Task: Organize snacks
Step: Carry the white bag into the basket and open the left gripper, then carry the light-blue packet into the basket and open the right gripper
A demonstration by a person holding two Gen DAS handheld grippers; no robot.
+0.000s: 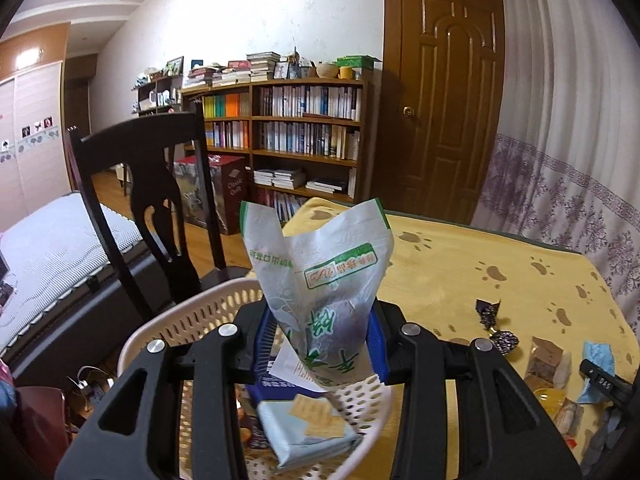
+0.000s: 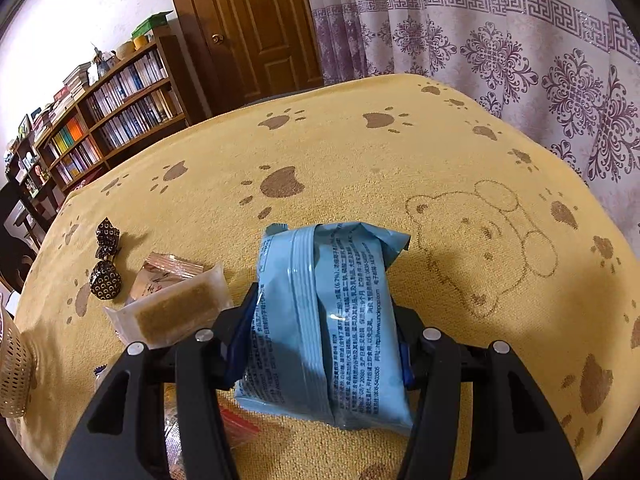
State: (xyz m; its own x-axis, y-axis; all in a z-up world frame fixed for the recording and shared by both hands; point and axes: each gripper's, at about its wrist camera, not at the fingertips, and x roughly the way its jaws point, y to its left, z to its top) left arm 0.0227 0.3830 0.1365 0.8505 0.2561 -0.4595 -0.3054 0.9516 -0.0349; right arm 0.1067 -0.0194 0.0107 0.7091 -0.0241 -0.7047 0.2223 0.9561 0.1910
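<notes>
Gripping a white-and-green snack packet [image 1: 320, 300], the left gripper [image 1: 320, 344] is closed on it above a perforated pink basket [image 1: 192, 320] that already holds a pale blue pack [image 1: 308, 436]. Right gripper [image 2: 320, 344] is clamped on a light blue snack bag [image 2: 324, 320], held just over the table. Yellow paw-print cloth [image 2: 340, 160] covers the table; a clear-wrapped brown bar [image 2: 176, 312] and dark foil candies [image 2: 106, 264] lie left of the bag. Beyond: dark wooden chair [image 1: 148, 184], full bookshelf [image 1: 304, 132], brown door [image 1: 444, 92], purple-patterned curtain [image 2: 500, 40].
</notes>
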